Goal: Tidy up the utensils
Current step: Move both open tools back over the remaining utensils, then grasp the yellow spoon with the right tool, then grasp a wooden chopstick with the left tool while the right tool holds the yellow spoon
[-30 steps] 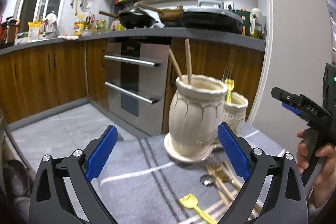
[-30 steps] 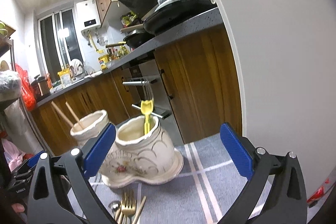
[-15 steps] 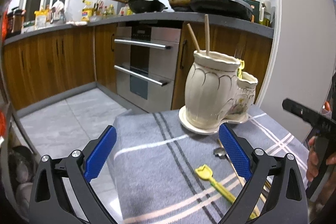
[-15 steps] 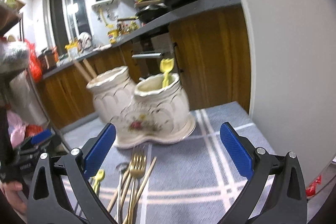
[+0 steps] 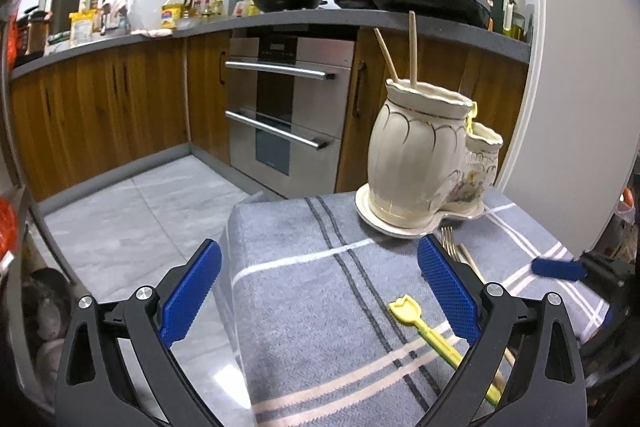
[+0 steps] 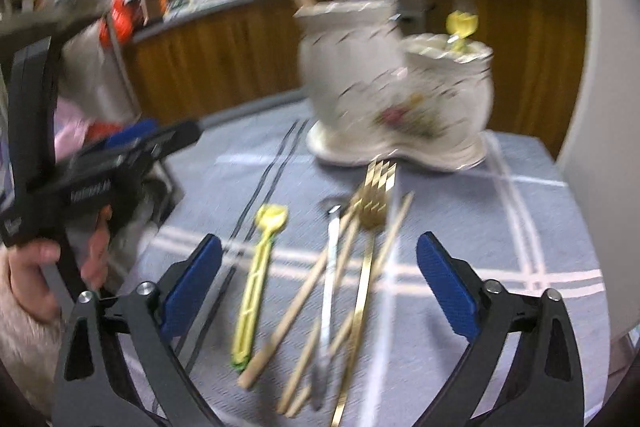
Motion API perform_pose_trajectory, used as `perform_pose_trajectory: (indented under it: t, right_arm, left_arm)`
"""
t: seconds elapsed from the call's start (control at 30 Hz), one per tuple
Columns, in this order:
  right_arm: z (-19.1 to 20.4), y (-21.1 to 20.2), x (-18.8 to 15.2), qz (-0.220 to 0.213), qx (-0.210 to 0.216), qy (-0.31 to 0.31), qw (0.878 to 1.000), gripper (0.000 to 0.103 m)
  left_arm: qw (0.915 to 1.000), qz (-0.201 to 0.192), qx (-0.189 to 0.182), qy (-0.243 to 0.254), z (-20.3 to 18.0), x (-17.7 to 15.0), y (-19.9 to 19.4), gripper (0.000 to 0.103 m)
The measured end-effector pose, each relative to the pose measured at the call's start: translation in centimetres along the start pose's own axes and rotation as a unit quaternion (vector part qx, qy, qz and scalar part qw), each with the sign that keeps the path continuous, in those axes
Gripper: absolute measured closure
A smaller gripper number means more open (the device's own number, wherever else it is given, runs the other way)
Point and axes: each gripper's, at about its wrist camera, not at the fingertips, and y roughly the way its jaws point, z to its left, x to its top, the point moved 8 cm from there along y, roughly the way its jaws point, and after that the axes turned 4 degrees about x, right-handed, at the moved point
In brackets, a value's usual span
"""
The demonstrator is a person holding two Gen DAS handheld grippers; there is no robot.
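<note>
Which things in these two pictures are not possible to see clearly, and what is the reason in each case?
- Right wrist view: motion blur smears the loose pile of utensils; an exact count of chopsticks and forks is not possible.
- Left wrist view: the left gripper finger covers most of that pile; only the yellow spoon shows well.
- Both views: the inside of the ceramic holder is hidden by its own walls.
- Left wrist view: the right gripper is cut off by the edge.

Loose utensils (image 6: 336, 291) on the cloth (image 5: 320, 307) before the holder (image 5: 424, 163), chopsticks (image 5: 412, 47) inside.
</note>
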Motion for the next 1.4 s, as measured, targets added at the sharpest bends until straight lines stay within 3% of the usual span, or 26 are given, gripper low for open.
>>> perform_pose_trajectory:
  t: [0.23,0.47,0.63,0.83,1.0,1.17,1.33,1.4]
  right_arm:
    - [2.5,2.4,-0.6,0.056,0.026,-0.014,0.998,0.057]
    - [3.6,4.5,-0.9,0.085,0.010,-0.032,0.996,0.076]
    - [3.6,4.8,-1.0,0.082,0.004,-0.045,0.996,0.091]
    - [1.5,2.3,0.1,0.044,0.014,-0.011,0.999,0.093]
    - [-2.1,-0.8,1.7,-0.004,-0.007,0.024,1.000,0.093]
    - [-6.0,-1.9,2.4,-0.041,-0.036,0.054,0.997,0.093]
    - [-7.1,-1.5,2.2,-0.049,-0.026,0.070,0.996,0.093]
    - [-7.4,-1.6,2.1,-0.050,-0.021,0.071,0.996,0.093]
  left_arm:
    - [0.9999,0.010,0.003,0.008,0.1,-0.4,0.3,0.006]
    - [0.9999,0.015,0.003,0.000,0.6,-0.5,0.7,0.006]
    - [0.9998,0.019,0.004,0.001,0.7,-0.7,0.9,0.006]
    - [0.9997,0.024,0.000,-0.002,0.6,-0.8,1.3,0.006]
    - [0.9992,0.039,-0.008,0.005,-0.2,-1.2,1.6,0.006]
    - [0.9951,0.086,-0.049,0.004,-3.3,-2.6,1.8,0.006]
    - [0.9895,0.128,-0.046,0.048,-7.1,-4.3,1.8,0.010]
    - [0.9872,0.141,-0.050,0.055,-8.4,-4.8,1.8,0.018]
